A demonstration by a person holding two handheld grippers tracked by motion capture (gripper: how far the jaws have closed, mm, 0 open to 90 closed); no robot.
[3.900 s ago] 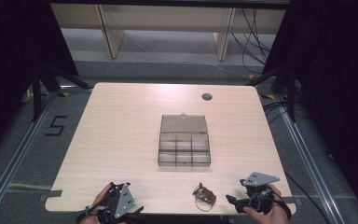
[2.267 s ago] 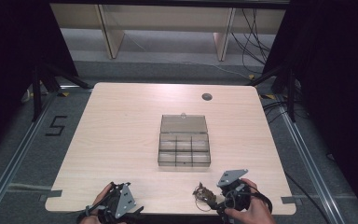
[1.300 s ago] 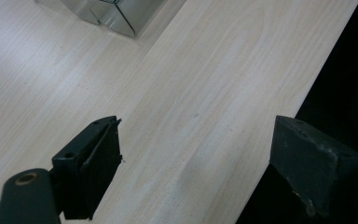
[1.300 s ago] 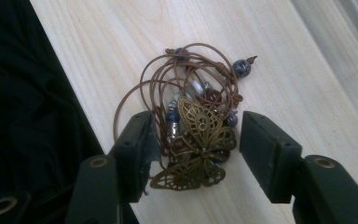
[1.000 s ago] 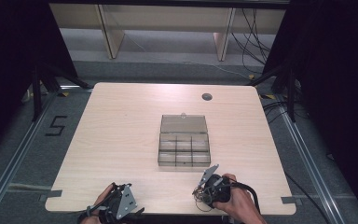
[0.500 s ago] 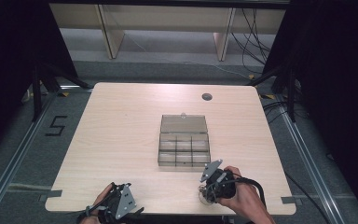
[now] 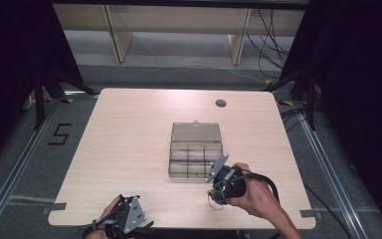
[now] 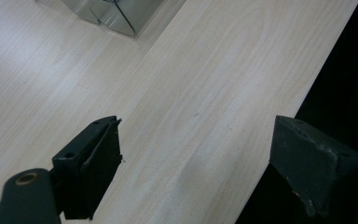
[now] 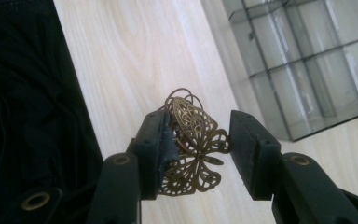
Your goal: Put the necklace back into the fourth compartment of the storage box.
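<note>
1. You needed to carry the brass filigree ornament [image 9: 193,144] level toward the clear compartment box [image 7: 195,155] and release it above one cell, not on a divider.
2. Your right gripper [image 9: 196,149] had its jaws narrowed around the ornament, gripping it just above the tabletop [image 7: 129,139], near the box.
3. Your left gripper [image 8: 205,163] rested at the near edge, jaws wide and empty.

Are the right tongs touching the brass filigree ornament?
Touching. The right gripper view shows the right tongs closed around the brass filigree ornament, both pads pressing its edges.
</note>
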